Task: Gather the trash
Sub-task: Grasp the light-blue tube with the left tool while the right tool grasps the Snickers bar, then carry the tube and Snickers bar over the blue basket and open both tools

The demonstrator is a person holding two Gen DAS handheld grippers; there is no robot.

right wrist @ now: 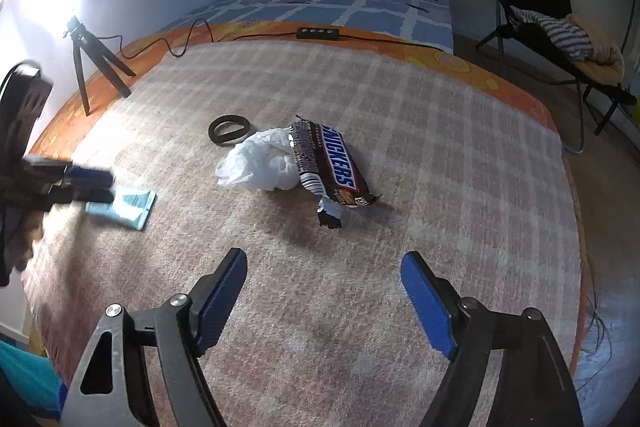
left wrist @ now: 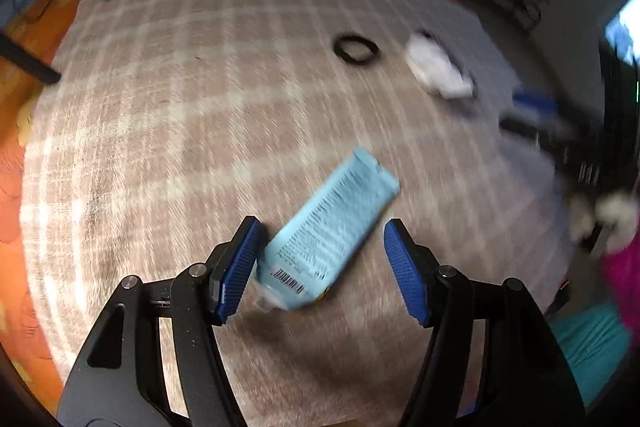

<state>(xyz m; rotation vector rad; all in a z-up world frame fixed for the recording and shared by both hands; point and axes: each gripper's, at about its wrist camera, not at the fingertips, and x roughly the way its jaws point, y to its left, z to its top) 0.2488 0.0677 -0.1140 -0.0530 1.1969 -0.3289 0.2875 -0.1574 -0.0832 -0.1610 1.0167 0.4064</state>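
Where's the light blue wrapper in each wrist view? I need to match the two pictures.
Left wrist view: the light blue wrapper lies lower centre, tilted, between the open fingers of the left gripper, on the checked blanket.
Right wrist view: the same wrapper lies at the left edge, mid-height, at the left gripper's tips.
Shared landmark: the black ring, beside the crumpled white bag in both.
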